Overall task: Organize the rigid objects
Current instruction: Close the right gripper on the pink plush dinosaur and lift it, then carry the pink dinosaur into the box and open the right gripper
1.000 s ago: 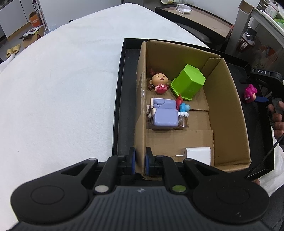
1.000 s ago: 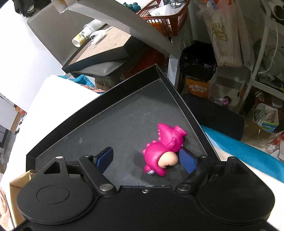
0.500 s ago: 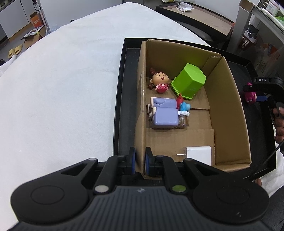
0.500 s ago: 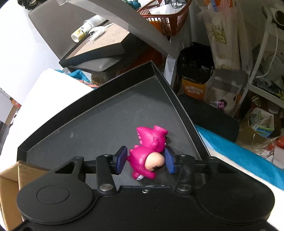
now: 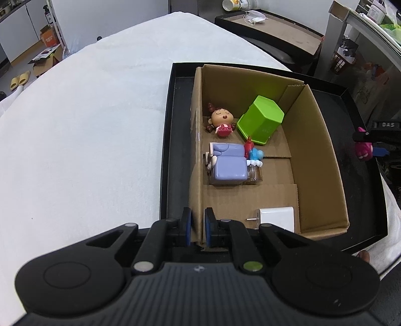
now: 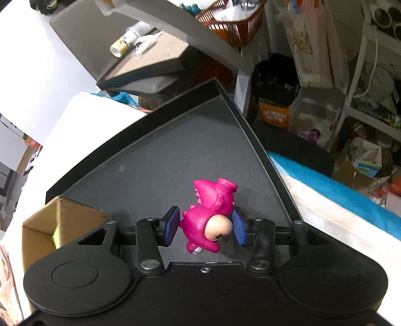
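Observation:
My right gripper [image 6: 205,228] is shut on a pink dinosaur figure [image 6: 208,215], held just above the black tray [image 6: 150,160]. From the left wrist view the same pink figure [image 5: 364,150] hangs over the tray's right side, beside the cardboard box [image 5: 323,150]. My left gripper [image 5: 196,229] is shut on the box's near-left wall. Inside the box lie a doll [image 5: 221,120], a green block [image 5: 262,120], a purple toy bed [image 5: 226,165], a small red and blue figure [image 5: 253,151] and a white charger [image 5: 275,217].
The black tray [image 5: 175,150] rests on a white cloth-covered table [image 5: 87,138]. Past the table's far edge stand a dark tabletop [image 6: 150,57], a red basket [image 6: 233,22] and floor clutter. A corner of the box [image 6: 42,225] shows at the left of the right wrist view.
My right gripper closed on the pink dinosaur figure, lifted it slightly off the tray and moved toward the box. The left gripper kept its grip on the box wall.

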A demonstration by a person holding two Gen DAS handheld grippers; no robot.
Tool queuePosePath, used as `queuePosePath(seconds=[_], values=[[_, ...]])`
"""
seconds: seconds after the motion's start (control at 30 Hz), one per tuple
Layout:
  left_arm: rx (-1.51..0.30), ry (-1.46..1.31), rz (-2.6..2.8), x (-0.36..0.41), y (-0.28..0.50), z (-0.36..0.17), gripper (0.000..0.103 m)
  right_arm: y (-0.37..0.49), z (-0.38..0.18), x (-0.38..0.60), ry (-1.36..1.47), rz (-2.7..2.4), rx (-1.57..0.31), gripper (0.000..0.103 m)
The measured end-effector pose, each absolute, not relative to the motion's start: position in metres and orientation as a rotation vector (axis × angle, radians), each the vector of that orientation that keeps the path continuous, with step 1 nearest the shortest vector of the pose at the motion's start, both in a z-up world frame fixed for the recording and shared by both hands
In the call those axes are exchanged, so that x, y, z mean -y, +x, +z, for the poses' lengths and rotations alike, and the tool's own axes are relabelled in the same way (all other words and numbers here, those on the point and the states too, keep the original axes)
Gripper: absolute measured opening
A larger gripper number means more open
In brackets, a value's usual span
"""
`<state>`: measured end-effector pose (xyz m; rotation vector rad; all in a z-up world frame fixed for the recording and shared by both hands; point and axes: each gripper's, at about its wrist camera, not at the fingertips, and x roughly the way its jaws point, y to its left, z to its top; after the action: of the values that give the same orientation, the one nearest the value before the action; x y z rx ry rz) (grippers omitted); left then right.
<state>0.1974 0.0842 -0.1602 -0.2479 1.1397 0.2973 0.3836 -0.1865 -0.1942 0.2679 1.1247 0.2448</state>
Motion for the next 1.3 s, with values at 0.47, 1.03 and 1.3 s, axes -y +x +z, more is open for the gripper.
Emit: queuePosePath(seconds=[0.47, 1.03, 1.3], values=[[-1.121, -0.274, 0.279, -0.089, 0.193, -0.162, 0.010, 0.351, -0.150, 0.187, 0.261, 0.301, -1.078, 0.045], [-1.102, -0.312, 0.251, -0.097, 0.189, -0.163, 0.010, 0.337, -0.106, 0.143, 0.190, 0.399, -1.028, 0.045], [-1.094, -0.338, 0.244, -0.100, 0.188, -0.163, 0.010, 0.333, -0.097, 0.115, 0.150, 0.448, -1.026, 0.045]])
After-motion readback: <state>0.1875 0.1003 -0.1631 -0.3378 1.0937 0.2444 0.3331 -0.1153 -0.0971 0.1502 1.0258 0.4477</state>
